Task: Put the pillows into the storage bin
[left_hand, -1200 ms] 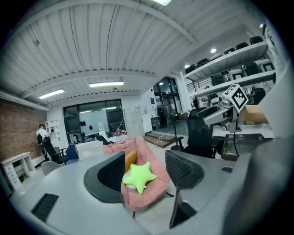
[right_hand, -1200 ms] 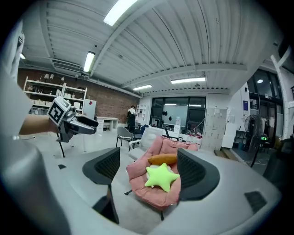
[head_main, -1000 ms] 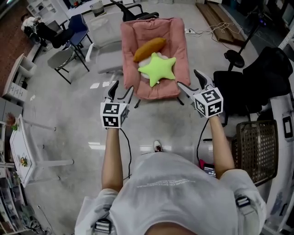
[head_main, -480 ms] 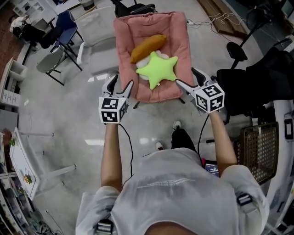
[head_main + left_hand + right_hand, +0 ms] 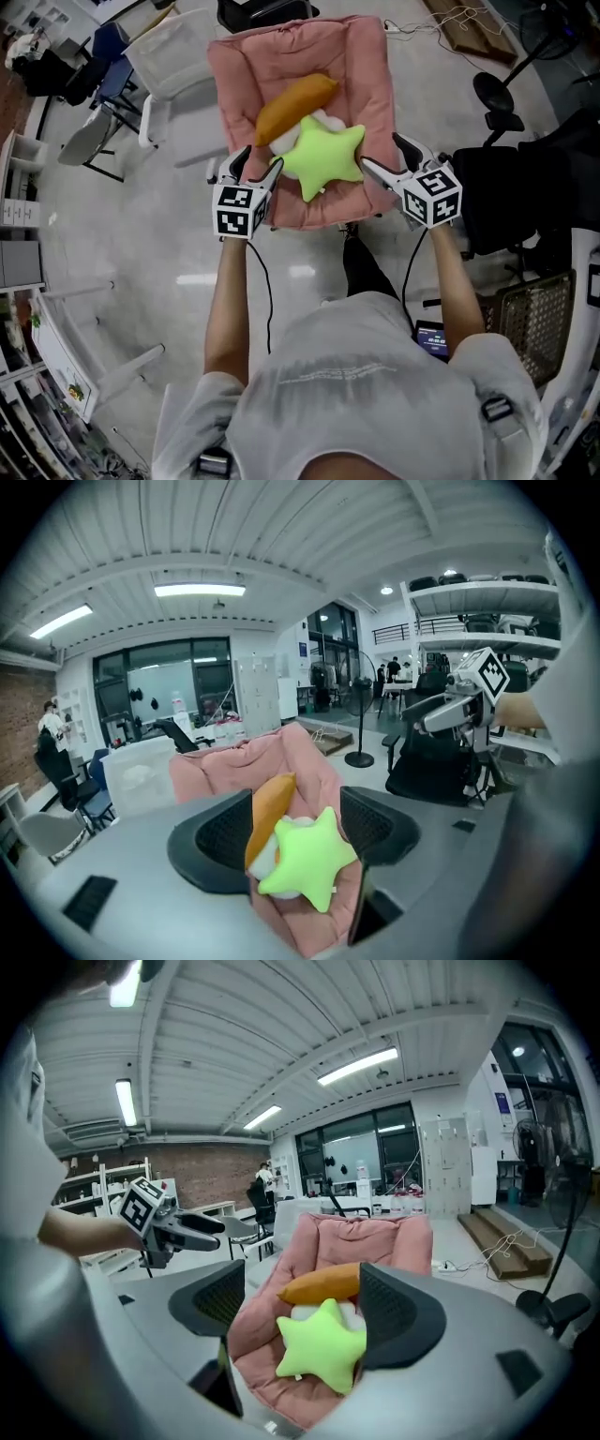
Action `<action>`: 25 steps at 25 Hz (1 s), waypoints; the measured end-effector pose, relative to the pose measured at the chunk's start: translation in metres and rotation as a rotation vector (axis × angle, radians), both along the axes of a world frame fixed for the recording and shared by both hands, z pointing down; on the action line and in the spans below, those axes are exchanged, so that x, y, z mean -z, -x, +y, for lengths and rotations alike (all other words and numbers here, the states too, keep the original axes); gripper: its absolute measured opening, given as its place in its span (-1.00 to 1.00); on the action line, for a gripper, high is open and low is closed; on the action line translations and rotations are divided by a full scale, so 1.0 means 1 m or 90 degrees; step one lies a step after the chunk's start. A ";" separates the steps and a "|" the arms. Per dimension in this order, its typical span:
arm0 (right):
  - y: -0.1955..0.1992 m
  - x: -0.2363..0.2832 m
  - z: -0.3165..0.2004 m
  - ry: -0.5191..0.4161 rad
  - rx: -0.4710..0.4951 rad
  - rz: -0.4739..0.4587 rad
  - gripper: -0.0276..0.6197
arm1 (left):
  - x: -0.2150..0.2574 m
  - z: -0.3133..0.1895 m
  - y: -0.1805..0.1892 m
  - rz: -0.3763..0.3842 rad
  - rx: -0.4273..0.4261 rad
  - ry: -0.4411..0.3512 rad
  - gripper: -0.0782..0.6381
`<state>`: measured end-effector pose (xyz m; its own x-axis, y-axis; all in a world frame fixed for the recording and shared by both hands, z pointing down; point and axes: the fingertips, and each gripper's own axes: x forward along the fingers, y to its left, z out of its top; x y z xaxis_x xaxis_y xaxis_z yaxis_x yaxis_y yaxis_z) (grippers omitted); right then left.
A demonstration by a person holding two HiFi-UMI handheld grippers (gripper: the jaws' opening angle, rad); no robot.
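Note:
A green star pillow lies on the seat of a pink padded chair. It partly covers a white pillow and an orange pillow. My left gripper hovers at the seat's front left, just left of the star; its jaws have just been opening and hold nothing. At the front right, my right gripper is open and empty too. In the left gripper view the star shows ahead between the jaws, untouched, as does the star in the right gripper view. A pale translucent bin stands left of the chair.
A black office chair and a wicker basket stand at the right. A fan base sits at the far right. Folding chairs stand at the left, and a white table at the lower left.
Both grippers have moved forward and down to the chair's front edge and now flank the star pillow. The person has stepped closer to the chair.

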<state>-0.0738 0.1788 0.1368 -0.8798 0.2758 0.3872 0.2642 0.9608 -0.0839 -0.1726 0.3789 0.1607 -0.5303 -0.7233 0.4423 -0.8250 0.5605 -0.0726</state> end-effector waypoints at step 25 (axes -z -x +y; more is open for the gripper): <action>0.130 -0.140 -0.175 0.001 -0.099 0.169 0.35 | -0.265 -0.222 0.235 0.074 -0.113 0.333 0.36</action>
